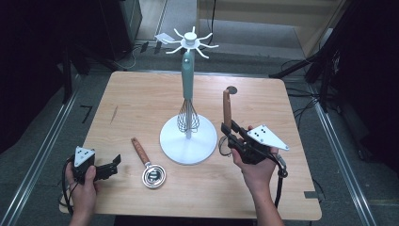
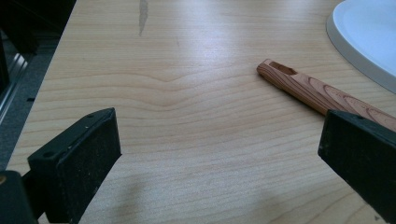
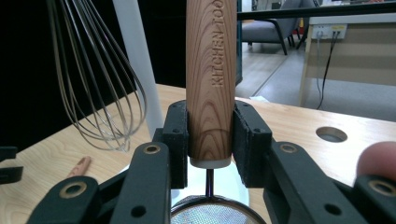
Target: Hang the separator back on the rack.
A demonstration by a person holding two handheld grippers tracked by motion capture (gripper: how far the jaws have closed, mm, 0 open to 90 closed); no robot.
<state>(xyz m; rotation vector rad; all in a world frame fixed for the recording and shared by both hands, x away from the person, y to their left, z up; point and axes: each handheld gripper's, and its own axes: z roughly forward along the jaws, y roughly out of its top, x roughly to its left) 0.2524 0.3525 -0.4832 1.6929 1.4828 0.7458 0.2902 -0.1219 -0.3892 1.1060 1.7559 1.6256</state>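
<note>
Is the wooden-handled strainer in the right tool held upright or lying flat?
Upright. The right tool is shut on the strainer's wooden handle, which rises straight up between the pads, mesh bowl hanging below.

Pale wood-grain table (image 1: 141, 101), white stand (image 1: 188, 139) with white hooks, teal-handled whisk (image 1: 187, 92) with silver wires, reddish-brown striped wooden handle (image 3: 211, 79) stamped with lettering, silver strainer (image 1: 149, 167) with matching handle, black right gripper (image 1: 230, 133), black left gripper (image 1: 113, 165)
</note>
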